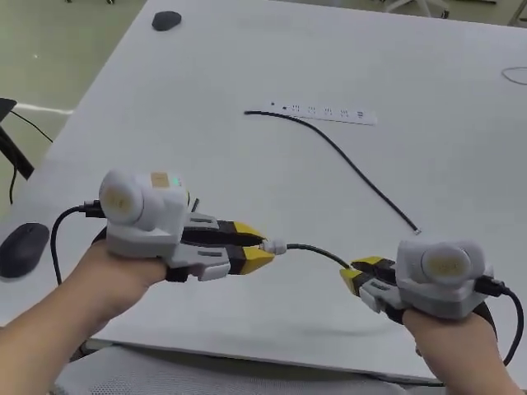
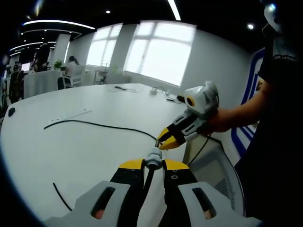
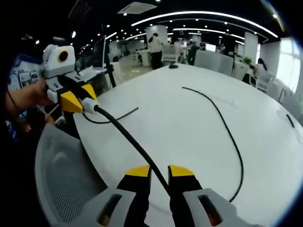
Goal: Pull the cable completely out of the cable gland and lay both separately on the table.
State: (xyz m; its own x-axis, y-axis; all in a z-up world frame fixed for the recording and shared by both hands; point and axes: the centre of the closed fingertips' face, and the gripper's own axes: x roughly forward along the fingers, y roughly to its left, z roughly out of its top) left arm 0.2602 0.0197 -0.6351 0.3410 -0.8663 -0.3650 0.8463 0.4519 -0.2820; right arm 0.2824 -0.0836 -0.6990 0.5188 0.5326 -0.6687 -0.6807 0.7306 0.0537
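White gland [image 1: 276, 246] pinched in left gripper [image 1: 262, 247] tips, held over the near table [image 1: 206, 74] edge. Thin black cable [image 1: 314, 249] runs out of gland to right gripper [image 1: 352, 274], which is clamped on it. Another black wire [image 1: 354, 169] lies on table beyond, link unclear.

The bench [image 1: 247, 181] is smooth, matt white. The cable [image 1: 354, 169] has a matt black rubbery sheath; the cable gland [image 1: 274, 246] looks pale, faintly glossy plastic. The left hand-held gripper [image 1: 258, 246] has a smooth grey plastic shell.
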